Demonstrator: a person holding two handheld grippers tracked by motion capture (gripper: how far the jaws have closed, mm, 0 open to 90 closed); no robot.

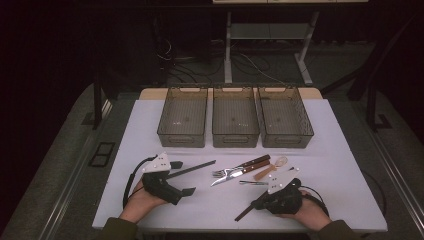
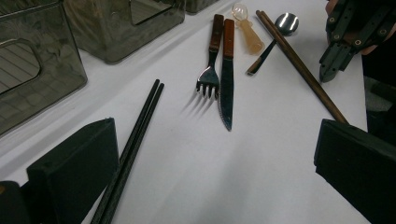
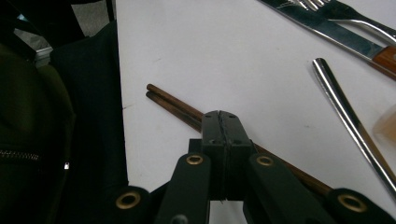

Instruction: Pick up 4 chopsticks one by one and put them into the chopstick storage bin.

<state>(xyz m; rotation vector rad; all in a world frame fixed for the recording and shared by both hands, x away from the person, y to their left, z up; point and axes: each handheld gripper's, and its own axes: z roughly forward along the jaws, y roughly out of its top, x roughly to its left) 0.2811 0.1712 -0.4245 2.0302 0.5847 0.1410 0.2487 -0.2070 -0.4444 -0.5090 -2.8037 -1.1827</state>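
The brown chopsticks (image 3: 173, 106) lie on the white table (image 1: 345, 150) at its near right, running under the right gripper (image 3: 223, 122), whose jaws are pressed together with nothing between them, resting just above the pair. The left gripper (image 1: 186, 177) has its jaws spread wide and empty, with the black chopsticks (image 2: 135, 140) lying beside its left jaw. Between the two sit a fork (image 2: 211, 60), a knife (image 2: 227, 74), a metal spoon (image 2: 275, 37) and a pale small spoon (image 2: 250, 32). Three grey bins (image 1: 235, 117) stand in a row behind.
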